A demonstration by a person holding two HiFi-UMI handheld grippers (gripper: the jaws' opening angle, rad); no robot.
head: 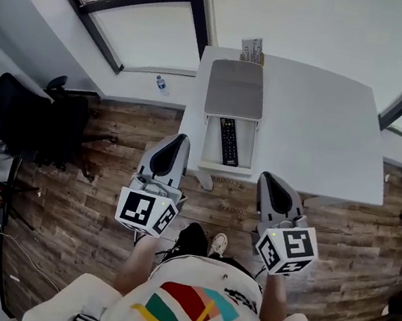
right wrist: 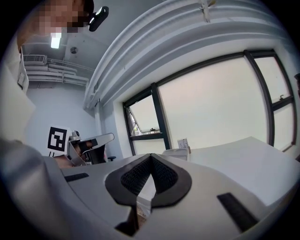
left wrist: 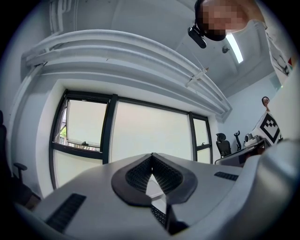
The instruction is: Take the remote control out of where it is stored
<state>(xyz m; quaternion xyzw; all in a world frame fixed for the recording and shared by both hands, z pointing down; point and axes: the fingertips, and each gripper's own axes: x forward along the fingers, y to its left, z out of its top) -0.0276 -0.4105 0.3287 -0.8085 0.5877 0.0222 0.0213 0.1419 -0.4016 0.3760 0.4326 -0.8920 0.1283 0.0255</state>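
Note:
A black remote control (head: pixel 228 141) lies lengthwise in an open white drawer (head: pixel 210 144) at the front of the white table (head: pixel 319 129). A grey flat unit (head: pixel 235 90) sits on the table just behind the drawer. My left gripper (head: pixel 182 140) hangs just left of the drawer, its jaws shut with nothing between them (left wrist: pixel 151 155). Below its tips a dark strip with buttons (left wrist: pixel 158 214) shows, probably the remote. My right gripper (head: pixel 266 177) is held just right of the drawer front, off the table's edge, also shut and empty (right wrist: pixel 151 155).
A black office chair (head: pixel 19 116) stands on the wood floor at the left. A water bottle (head: pixel 161 85) lies on the window sill. A small card stand (head: pixel 252 49) is at the table's back edge. My shoes (head: pixel 219 243) are below the drawer.

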